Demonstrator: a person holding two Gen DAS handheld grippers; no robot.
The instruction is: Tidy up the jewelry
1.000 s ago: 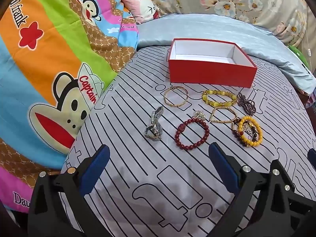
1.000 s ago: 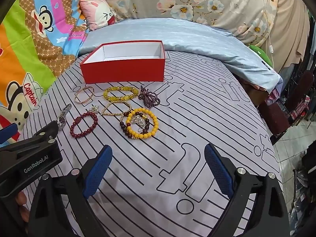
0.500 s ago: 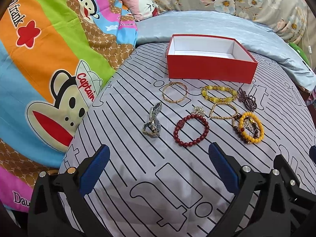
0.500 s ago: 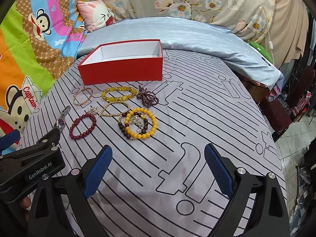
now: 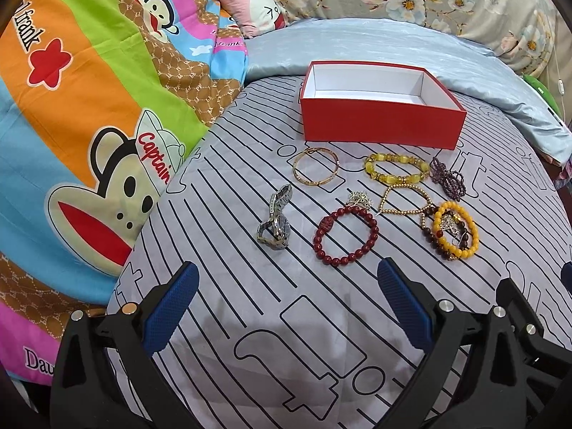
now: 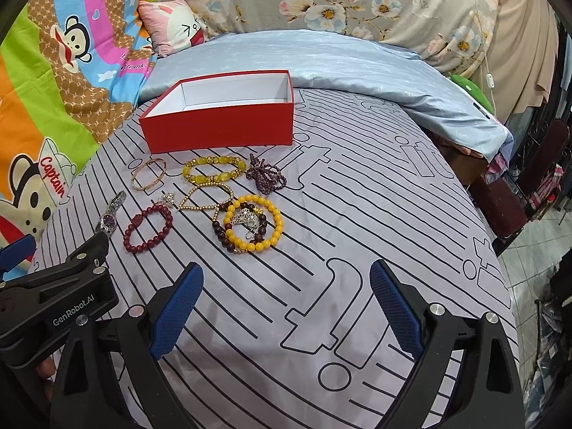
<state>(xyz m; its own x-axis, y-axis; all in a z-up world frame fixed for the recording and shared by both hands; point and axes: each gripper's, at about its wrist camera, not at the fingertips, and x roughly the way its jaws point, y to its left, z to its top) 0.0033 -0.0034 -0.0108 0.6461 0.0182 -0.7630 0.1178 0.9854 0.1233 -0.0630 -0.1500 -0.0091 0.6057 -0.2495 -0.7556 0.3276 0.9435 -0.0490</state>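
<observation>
An empty red box point(image 5: 382, 127) point(image 6: 221, 130) with a white inside stands on the striped grey bedsheet. In front of it lie a gold bangle point(image 5: 315, 166) point(image 6: 149, 174), a yellow bead bracelet point(image 5: 396, 172) point(image 6: 213, 173), a dark purple bead cluster point(image 5: 447, 178) point(image 6: 267, 178), a thin gold chain point(image 5: 405, 202), a red bead bracelet point(image 5: 345, 235) point(image 6: 148, 228), a silver watch point(image 5: 275, 224) point(image 6: 110, 218) and an orange bead bracelet point(image 5: 454, 229) point(image 6: 253, 223) over dark beads. My left gripper point(image 5: 286, 296) and right gripper point(image 6: 284, 296) are open and empty, short of the jewelry.
A colourful cartoon blanket point(image 5: 82, 125) rises on the left. A light blue quilt point(image 6: 321, 60) and a pink pillow point(image 6: 171, 25) lie behind the box. The bed's right edge point(image 6: 500, 250) drops to the floor. The left gripper's body point(image 6: 53, 296) shows at lower left in the right wrist view.
Both grippers have moved slightly, so the box and jewelry shift a little in view. Both stay open and nothing was touched.
</observation>
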